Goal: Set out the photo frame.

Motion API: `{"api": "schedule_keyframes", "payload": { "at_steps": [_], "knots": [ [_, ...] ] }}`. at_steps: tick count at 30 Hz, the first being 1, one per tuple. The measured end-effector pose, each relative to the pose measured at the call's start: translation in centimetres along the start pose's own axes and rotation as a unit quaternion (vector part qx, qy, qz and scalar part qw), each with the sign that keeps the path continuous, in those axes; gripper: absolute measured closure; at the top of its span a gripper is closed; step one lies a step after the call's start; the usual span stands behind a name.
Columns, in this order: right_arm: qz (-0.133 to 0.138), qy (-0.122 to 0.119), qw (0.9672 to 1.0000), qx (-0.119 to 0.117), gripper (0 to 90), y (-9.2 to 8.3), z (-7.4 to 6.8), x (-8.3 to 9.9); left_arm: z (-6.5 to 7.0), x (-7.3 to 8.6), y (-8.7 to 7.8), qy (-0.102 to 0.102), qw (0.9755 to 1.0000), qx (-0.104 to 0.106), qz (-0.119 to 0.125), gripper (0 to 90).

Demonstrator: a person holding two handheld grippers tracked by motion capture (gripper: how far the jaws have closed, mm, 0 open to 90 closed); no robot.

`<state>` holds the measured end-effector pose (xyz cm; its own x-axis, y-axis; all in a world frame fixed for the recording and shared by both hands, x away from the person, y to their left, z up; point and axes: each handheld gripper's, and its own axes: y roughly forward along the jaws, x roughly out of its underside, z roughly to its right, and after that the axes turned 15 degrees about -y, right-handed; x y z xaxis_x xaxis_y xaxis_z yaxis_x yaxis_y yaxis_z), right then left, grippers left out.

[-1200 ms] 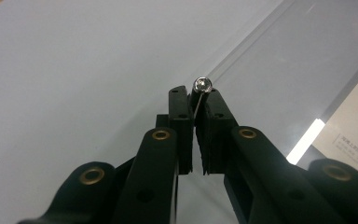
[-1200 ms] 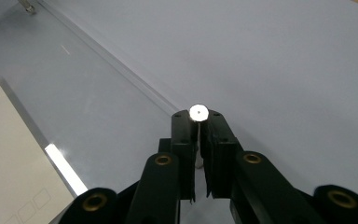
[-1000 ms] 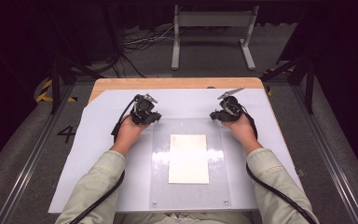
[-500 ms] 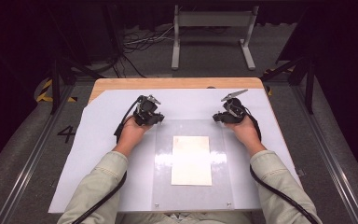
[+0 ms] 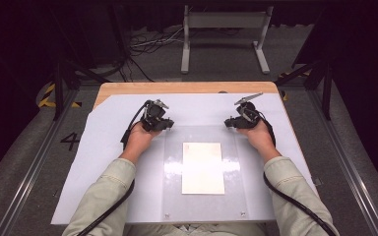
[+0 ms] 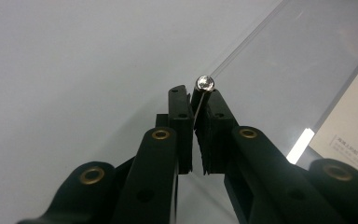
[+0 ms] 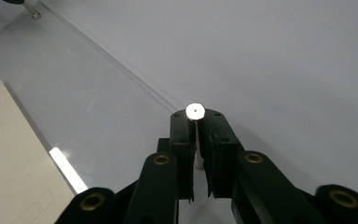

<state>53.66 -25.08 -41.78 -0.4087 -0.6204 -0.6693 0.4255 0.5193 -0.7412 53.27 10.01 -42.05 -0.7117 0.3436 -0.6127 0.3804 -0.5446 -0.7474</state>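
My left gripper [image 6: 196,105] is clamped on a small silver screw [image 6: 205,83] at the clear acrylic plate's [image 5: 172,196] far-left corner; my right gripper [image 7: 196,122] pinches the white-capped screw [image 7: 195,111] at its far-right corner. A cream card [image 5: 203,167] lies under the plate.

The clear sheet [image 5: 203,172] seems slightly shifted — hard to tell.
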Motion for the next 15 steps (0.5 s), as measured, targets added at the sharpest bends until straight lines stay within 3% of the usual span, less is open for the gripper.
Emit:
{"api": "schedule_keyframes", "payload": {
  "at_steps": [15],
  "knots": [
    [-0.016,0.001,0.9998,-0.011,83.7,-0.25,-0.11,-0.13,-0.09,-0.46,-0.16,-0.005,0.9994,0.016,-0.029,85.4]
  ]
}}
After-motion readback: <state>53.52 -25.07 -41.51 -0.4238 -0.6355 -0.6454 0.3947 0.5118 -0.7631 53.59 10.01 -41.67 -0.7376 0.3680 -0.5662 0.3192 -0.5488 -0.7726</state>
